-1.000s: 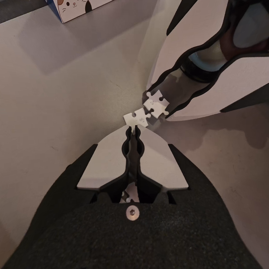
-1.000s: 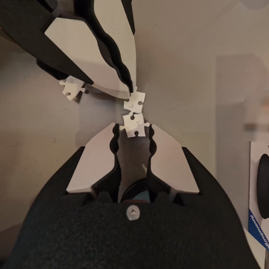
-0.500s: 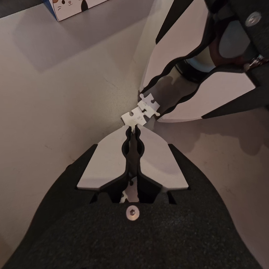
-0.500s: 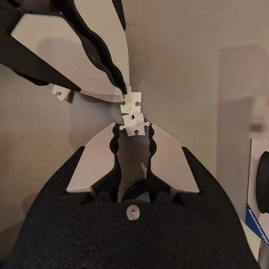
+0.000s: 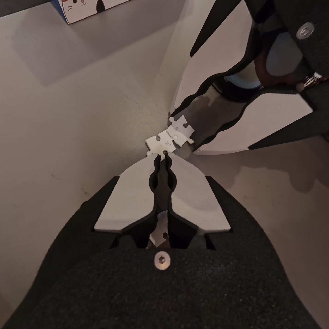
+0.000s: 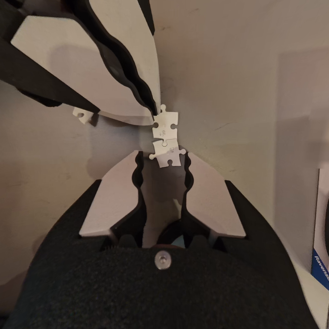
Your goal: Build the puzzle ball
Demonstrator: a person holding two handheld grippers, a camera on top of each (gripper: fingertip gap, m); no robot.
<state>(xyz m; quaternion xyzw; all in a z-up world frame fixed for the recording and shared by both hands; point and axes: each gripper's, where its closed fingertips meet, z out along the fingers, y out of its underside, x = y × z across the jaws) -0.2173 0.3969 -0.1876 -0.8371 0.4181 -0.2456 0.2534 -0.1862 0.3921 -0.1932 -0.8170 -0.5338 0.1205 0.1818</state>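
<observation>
Pale grey tabletop [image 5: 74,110] lies beneath 2 interlocked white cardboard puzzle pieces [image 6: 166,138]. Left hand-held gripper [image 5: 161,155] pinches one piece's corner; right hand-held gripper [image 6: 164,156] stands released around the other. That thin corner hold could slip, popping the joint apart.

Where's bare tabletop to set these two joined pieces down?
Bare table lies left of the left gripper, below the cat-printed box. It is crowded around the joined pieces, where the right gripper meets them, and a loose piece lies nearby.
</observation>
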